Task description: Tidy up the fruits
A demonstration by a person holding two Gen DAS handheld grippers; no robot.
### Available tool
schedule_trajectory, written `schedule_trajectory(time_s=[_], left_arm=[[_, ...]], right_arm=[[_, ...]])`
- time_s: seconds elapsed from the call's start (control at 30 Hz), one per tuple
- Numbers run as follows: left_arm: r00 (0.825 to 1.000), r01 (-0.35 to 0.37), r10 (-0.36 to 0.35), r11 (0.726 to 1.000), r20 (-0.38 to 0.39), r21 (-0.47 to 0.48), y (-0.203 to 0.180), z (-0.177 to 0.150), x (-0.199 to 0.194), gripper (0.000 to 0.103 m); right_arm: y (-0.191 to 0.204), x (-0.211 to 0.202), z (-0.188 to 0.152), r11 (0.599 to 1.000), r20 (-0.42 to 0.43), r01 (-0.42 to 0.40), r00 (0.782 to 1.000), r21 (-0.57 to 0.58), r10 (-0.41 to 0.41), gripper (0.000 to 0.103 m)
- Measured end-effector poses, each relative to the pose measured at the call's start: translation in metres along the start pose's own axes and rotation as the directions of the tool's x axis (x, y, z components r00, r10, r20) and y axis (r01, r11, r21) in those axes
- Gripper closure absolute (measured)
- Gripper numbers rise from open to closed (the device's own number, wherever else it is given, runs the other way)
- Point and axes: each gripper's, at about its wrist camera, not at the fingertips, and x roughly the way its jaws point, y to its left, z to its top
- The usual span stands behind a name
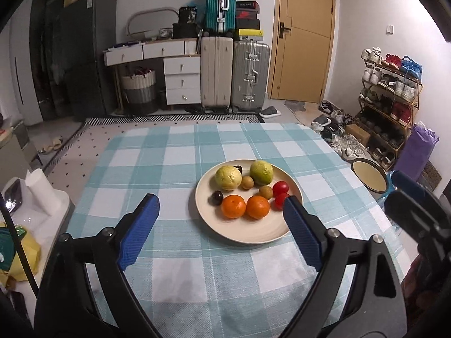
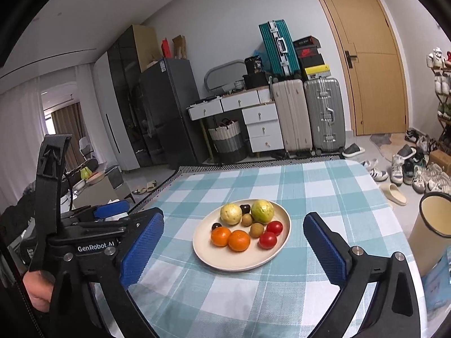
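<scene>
Left wrist view, left gripper (image 1: pixel 221 214) angled down, jaws wide, empty; right gripper (image 2: pixel 234 231) likewise, before fruit plate (image 2: pixel 242 263)

table (image 1: pixel 174 169) | blue-white checked cloth; cream plate (image 1: pixel 239 233) of fruit directly on it

This is a lived-in home: a checked tablecloth (image 1: pixel 174 152) covers the near table, while stacked suitcases (image 1: pixel 234 76), a white drawer unit (image 1: pixel 181 81) and a wooden door (image 1: pixel 303 36) stand far, with a crowded shoe rack (image 1: pixel 390 93) at right.
</scene>
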Motion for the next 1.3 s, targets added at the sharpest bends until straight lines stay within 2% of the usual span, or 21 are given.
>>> schedule_trajectory(time_s=[0.07,0.1,0.37,0.53,0.73,0.97,1.17,1.3], left_arm=[[1.000,-0.013,0.013,1.000,0.019,-0.004,0.003,-0.003,-0.007,0.003],[0.999,-0.027,0.027,1.000,0.028,-0.011,0.004,-0.004,-0.010,0.002],[0.995,-0.058,0.059,0.998,0.078,-0.019,0.009,-0.017,-0.024,0.001],[0.995,-0.041,0.043,0.999,0.085,-0.019,0.007,-0.027,-0.020,0.001],[0.990,-0.056,0.057,0.998,0.132,-0.009,0.002,-0.044,-0.013,0.001],[0.992,-0.056,0.058,0.998,0.113,-0.020,0.006,-0.057,0.007,0.001],[0.994,-0.071,0.072,0.997,0.087,-0.017,0.011,-0.068,0.029,0.001],[0.991,-0.070,0.072,0.997,0.113,-0.024,0.014,-0.075,0.035,0.001]], right_arm=[[0.004,-0.005,0.000,1.000,0.016,0.002,1.000,-0.008,-0.002,0.001],[0.005,-0.006,0.000,1.000,0.024,0.002,1.000,-0.010,-0.002,0.000],[0.014,-0.004,-0.016,0.999,0.053,0.008,0.999,-0.035,-0.006,0.000],[0.013,-0.005,-0.022,0.999,0.082,0.018,0.996,-0.033,-0.016,0.000],[0.011,-0.003,-0.033,0.998,0.119,0.038,0.992,-0.056,-0.031,0.000],[0.007,0.001,-0.050,0.996,0.134,0.028,0.991,-0.081,-0.017,0.000],[0.002,0.007,-0.060,0.993,0.139,0.057,0.989,-0.105,-0.042,0.000],[0.007,0.013,-0.067,0.986,0.128,0.078,0.990,-0.150,-0.059,0.000]])
